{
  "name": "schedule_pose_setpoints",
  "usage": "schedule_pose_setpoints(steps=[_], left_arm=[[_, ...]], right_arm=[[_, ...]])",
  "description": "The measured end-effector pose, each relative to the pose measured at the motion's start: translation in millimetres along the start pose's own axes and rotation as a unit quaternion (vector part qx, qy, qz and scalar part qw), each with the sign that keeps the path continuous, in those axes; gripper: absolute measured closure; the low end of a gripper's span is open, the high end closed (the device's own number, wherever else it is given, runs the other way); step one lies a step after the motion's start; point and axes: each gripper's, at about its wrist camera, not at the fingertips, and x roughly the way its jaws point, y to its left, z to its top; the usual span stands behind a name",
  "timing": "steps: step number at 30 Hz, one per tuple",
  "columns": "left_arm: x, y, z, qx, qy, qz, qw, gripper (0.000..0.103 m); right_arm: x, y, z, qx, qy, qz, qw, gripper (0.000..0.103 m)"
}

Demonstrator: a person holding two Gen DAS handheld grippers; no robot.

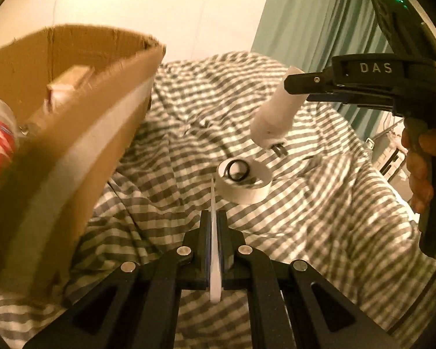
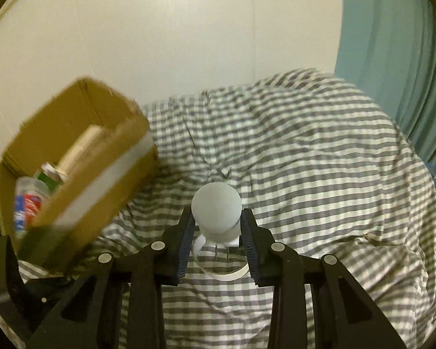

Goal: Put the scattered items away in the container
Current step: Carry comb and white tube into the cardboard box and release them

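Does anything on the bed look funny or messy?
Yes. A white ring lies loose on the rumpled striped duvet with a black band inside it, outside the cardboard box.

I am looking into a bedroom in a home. A rumpled duvet [image 2: 305,160] in grey and white stripes is covering the bed and filling most of both views. A plain pale wall [image 2: 174,29] is rising behind it, and a teal curtain [image 1: 311,20] is hanging at the right. A worn cardboard box [image 2: 81,157] is sitting on the bedding, holding household odds and ends such as a plastic bottle [image 2: 29,203].
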Motion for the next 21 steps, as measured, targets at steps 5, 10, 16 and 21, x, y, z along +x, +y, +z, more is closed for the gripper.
schedule_pose_setpoints(steps=[5, 10, 16, 21], left_arm=[[-43, -3, 19, -0.001, -0.036, -0.014, 0.9993, 0.099], [-93, 4, 53, -0.004, -0.096, -0.024, 0.9951, 0.099], [-151, 38, 99, 0.006, -0.174, 0.001, 0.9846, 0.099], [-160, 104, 108, -0.047, -0.199, 0.048, 0.9777, 0.099]], right_arm=[[-47, 13, 3, 0.015, -0.026, 0.014, 0.999, 0.072], [-94, 45, 11, -0.013, -0.061, 0.029, 0.998, 0.072], [-127, 102, 39, -0.055, -0.088, 0.070, 0.992, 0.072], [-114, 152, 61, -0.095, -0.086, 0.127, 0.984, 0.072]])
